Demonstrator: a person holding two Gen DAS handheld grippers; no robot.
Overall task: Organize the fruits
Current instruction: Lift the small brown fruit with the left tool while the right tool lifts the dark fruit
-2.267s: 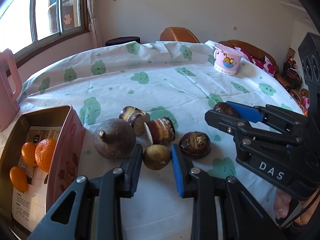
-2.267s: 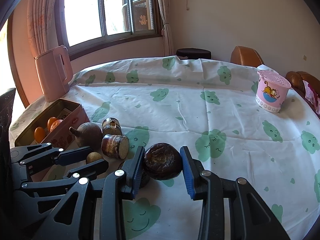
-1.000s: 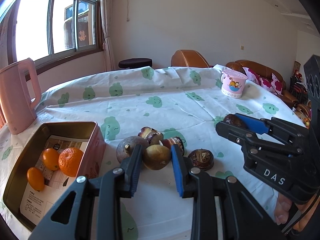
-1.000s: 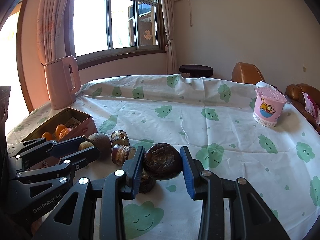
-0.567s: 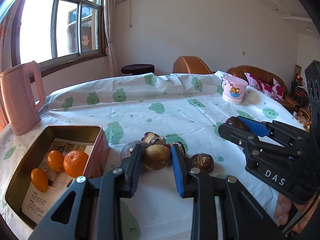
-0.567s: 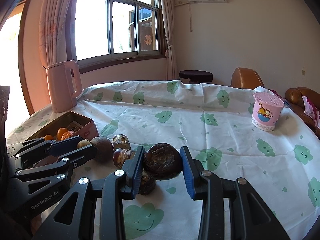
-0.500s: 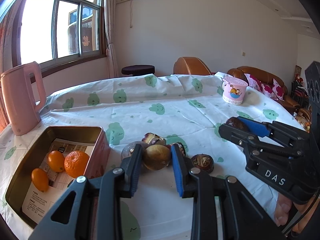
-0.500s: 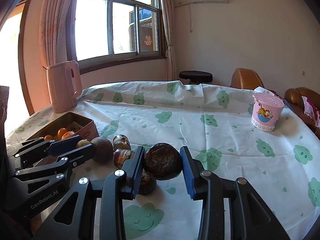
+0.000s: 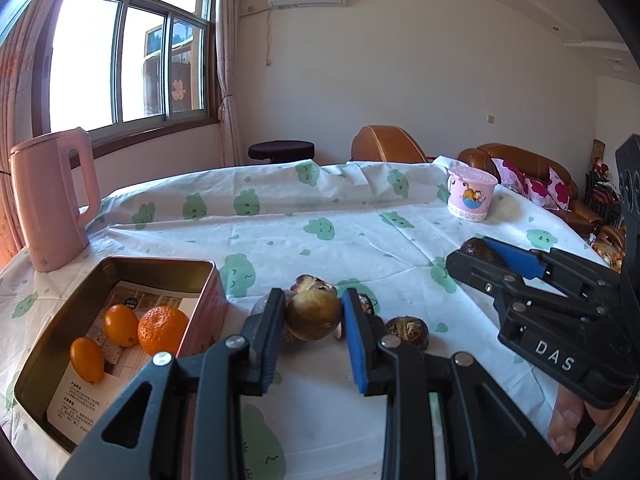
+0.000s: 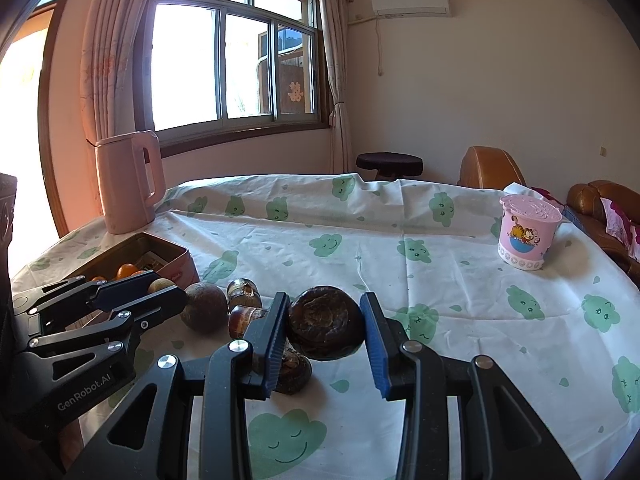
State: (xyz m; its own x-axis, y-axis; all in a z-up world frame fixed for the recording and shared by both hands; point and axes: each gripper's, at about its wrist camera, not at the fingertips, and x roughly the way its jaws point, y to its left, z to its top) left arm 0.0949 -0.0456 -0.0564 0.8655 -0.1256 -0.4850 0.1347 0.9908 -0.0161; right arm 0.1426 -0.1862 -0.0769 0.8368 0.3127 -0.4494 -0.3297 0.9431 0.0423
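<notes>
Gripping one yellowish-brown fruit (image 9: 313, 314), the left gripper (image 9: 313, 336) hangs right of the tin (image 9: 60, 320) holding three oranges (image 9: 162, 330). The right gripper (image 10: 324, 338) clamps one dark wrinkled fruit (image 10: 325, 328); four fruits lie on the tablecloth (image 10: 440, 280).

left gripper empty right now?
No, the left gripper is shut on a small yellow-brown fruit, held between its pads above the tablecloth.

3 oranges (image 9: 162, 330) in tin (image 9: 158, 268); kettle (image 9: 52, 200) behind it.
</notes>
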